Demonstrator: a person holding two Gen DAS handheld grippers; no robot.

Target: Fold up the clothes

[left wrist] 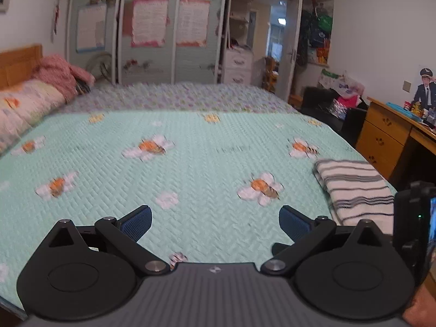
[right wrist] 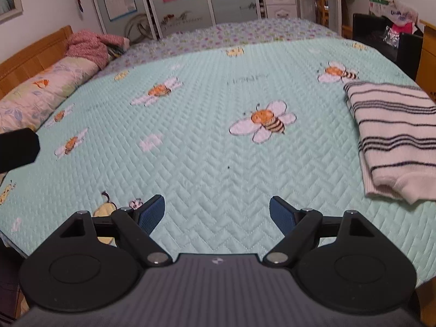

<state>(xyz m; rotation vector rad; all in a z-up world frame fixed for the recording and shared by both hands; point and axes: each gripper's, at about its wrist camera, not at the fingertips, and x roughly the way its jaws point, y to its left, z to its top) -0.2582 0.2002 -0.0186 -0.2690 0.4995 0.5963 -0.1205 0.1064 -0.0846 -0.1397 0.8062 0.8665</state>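
Note:
A folded white garment with dark stripes (left wrist: 354,188) (right wrist: 395,133) lies on the right side of the mint bee-print bedspread (left wrist: 190,169) (right wrist: 204,163), near the bed's right edge. My left gripper (left wrist: 215,222) hovers over the spread, open, with nothing between its blue pads (left wrist: 137,222); the garment lies to its right. My right gripper (right wrist: 216,214) is also open and empty, with the garment ahead and to its right. A black part of the left gripper (right wrist: 17,148) shows at the left edge of the right wrist view.
A pink garment (right wrist: 90,45) and a floral pillow (right wrist: 41,92) lie by the wooden headboard (right wrist: 32,54) at the left. Wardrobe doors (left wrist: 163,41) stand behind the bed. A wooden desk with drawers (left wrist: 387,136) is close to the bed's right edge.

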